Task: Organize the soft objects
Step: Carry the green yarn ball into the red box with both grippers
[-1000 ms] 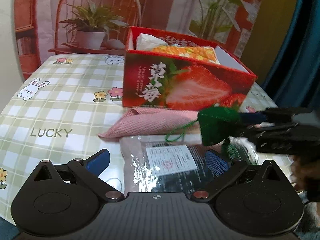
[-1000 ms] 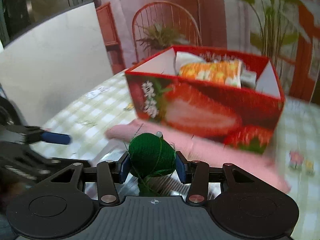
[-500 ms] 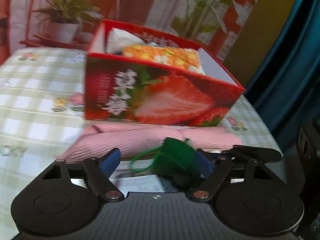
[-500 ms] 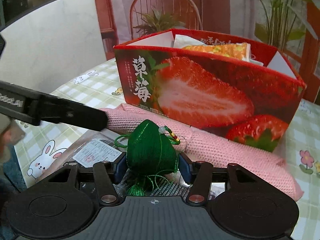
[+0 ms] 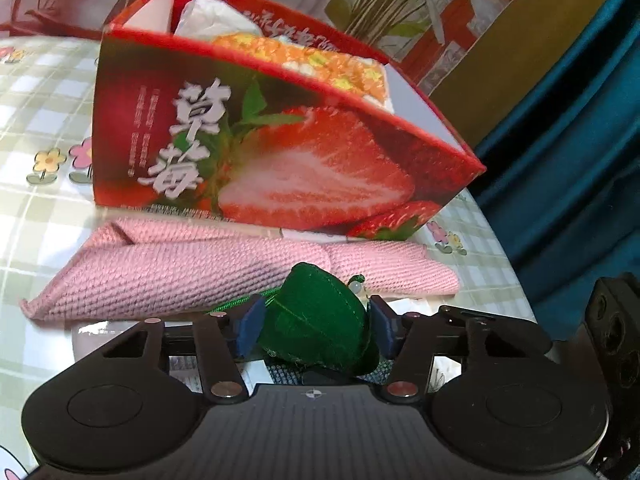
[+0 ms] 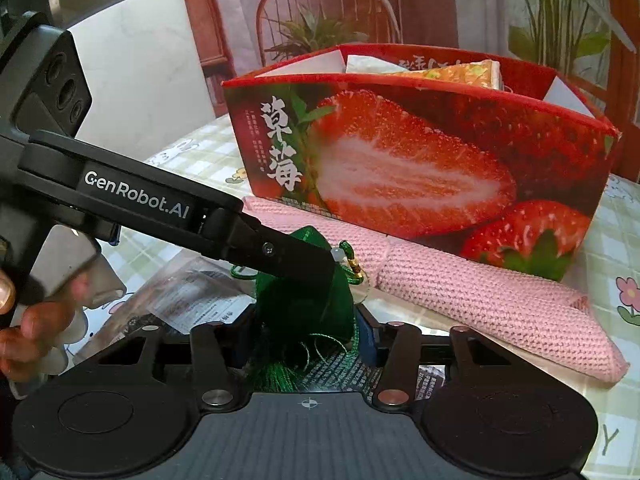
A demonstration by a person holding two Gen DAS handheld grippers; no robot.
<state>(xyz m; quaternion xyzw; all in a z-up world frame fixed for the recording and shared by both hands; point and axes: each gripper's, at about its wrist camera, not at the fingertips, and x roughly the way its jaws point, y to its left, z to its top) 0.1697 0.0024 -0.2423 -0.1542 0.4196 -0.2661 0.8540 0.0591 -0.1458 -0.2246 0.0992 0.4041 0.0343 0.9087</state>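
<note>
Between both claws [image 5: 314,330], green sachet [image 5: 320,324]

A home dining corner, to judge by the table [image 5: 36,128] under a checked cloth with flowers and rabbits, the wooden chair [image 6: 328,12] and potted plant [image 6: 316,34] at its far side, and a teal curtain [image 5: 580,152] at right.

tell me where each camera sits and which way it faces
Left wrist: on the left gripper, looking down its fingers at the green pouch, with the strawberry box behind it.
Right wrist: on the right gripper, facing the box; the left gripper and a hand cross in.
Shared: pouch, box, pink knitted cloth.
</note>
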